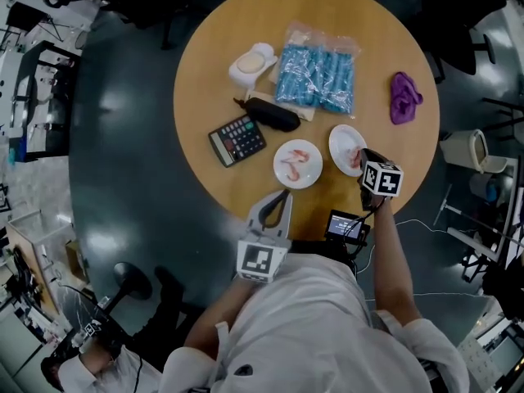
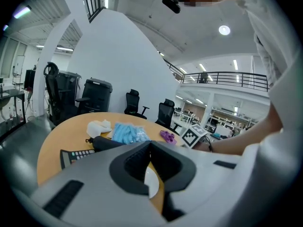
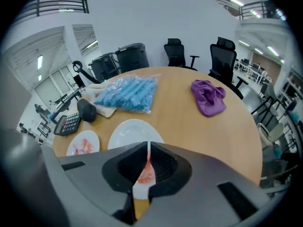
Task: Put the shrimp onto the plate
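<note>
Two white plates lie near the front edge of the round wooden table. The left plate carries pink shrimp. My right gripper hangs over the near rim of the right plate. Its jaws are closed to a thin slit on one pink shrimp. My left gripper is shut and empty, just off the table's front edge below the left plate.
Behind the plates are a black calculator, a black pouch, a bag of blue packets, a white object and a purple cloth. Office chairs stand round the table.
</note>
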### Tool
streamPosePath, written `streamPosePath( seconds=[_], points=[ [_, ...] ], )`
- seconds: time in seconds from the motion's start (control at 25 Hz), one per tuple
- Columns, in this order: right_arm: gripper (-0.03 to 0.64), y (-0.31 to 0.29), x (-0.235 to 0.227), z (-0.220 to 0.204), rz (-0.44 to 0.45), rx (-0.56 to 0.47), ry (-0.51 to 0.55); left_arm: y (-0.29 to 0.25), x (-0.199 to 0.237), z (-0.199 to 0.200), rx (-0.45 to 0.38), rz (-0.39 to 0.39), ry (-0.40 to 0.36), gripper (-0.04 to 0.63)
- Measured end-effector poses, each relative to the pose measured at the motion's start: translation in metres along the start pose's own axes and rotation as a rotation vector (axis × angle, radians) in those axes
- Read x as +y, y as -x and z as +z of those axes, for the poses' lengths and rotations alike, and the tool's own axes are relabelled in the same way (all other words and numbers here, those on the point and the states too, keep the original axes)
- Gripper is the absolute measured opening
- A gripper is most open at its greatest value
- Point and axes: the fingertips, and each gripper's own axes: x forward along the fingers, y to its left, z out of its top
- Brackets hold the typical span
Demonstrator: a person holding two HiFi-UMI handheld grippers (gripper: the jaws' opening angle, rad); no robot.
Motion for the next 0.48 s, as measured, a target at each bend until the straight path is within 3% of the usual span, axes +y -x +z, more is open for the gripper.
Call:
streamPosePath(
  seconds=[0.32,0.48],
  points=[
    [0.025,-0.037,-0.009,-0.003,0.023,0.160,0.038,-0.001,-0.003,-0.004,0.021,0.007,-0.027,0.008],
    [0.023,-0.040,-0.009,0.000,-0.012,0.173,0.060,-0.002,-0.002,0.001,0.009,0.012,-0.035,0.008]
  ],
)
